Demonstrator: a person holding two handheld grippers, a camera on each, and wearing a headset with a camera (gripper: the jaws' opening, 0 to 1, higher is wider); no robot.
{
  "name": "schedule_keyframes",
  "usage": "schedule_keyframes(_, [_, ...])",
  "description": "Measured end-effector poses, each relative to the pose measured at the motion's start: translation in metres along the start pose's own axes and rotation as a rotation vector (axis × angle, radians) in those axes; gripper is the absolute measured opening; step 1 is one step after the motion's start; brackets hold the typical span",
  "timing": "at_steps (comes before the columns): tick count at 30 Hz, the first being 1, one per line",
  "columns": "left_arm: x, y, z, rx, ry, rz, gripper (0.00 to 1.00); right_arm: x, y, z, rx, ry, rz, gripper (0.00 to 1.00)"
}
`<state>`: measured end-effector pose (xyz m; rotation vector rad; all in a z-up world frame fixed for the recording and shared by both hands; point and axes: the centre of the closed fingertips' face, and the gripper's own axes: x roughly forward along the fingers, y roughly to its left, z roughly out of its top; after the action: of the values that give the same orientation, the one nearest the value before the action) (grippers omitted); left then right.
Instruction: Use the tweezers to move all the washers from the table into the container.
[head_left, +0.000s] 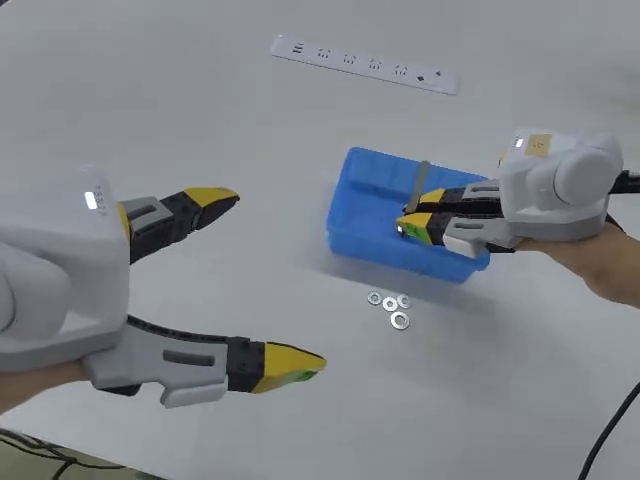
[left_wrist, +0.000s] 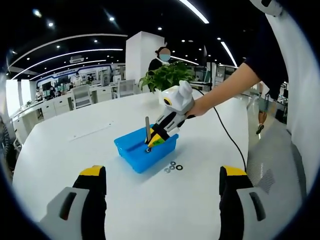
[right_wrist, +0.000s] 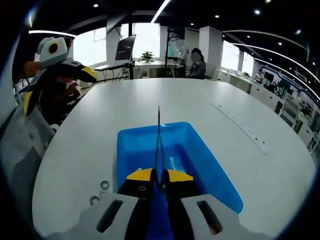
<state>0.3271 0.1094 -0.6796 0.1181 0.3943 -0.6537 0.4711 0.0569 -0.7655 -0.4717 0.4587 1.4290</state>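
Observation:
My right gripper (head_left: 412, 222) is shut on grey tweezers (head_left: 419, 184) and hovers over the blue container (head_left: 358, 166). In the right gripper view the tweezers (right_wrist: 159, 134) run forward from the closed jaws (right_wrist: 160, 176) above the container's floor (right_wrist: 200, 165). Several washers (head_left: 390, 305) lie in a small cluster on the white table just in front of the container. My left gripper (head_left: 268, 280) is open at the near left, well short of the washers, holding nothing. The left gripper view, past its own gripper (left_wrist: 162, 172), takes in the right gripper (left_wrist: 157, 137), container (left_wrist: 130, 150) and washers (left_wrist: 172, 166).
A white power strip (head_left: 365, 63) lies at the far side of the table. A dark cable (head_left: 610, 430) crosses the near right corner. The right gripper view catches the washers (right_wrist: 100, 192) left of the container. People sit at distant desks.

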Motion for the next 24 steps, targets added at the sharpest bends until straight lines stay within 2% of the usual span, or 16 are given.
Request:
schedule_keyframes(12, [-0.004,-0.005,0.0,-0.018,-0.005,0.006,0.99,-0.008,0.0,0.011,0.017,-0.032,-0.014,0.1])
schedule_keyframes(17, [-0.005,-0.005,0.001,-0.017,-0.004,0.007,0.99,-0.013,-0.006,0.017,0.063,-0.068,-0.033,0.11])
schedule_keyframes(21, [-0.004,-0.004,0.003,-0.007,-0.003,0.007,0.99,-0.015,-0.006,0.018,0.051,-0.065,-0.04,0.09])
schedule_keyframes(24, [0.0,0.001,0.009,-0.006,-0.014,0.014,0.99,-0.017,-0.002,0.02,0.021,-0.067,-0.04,0.08])
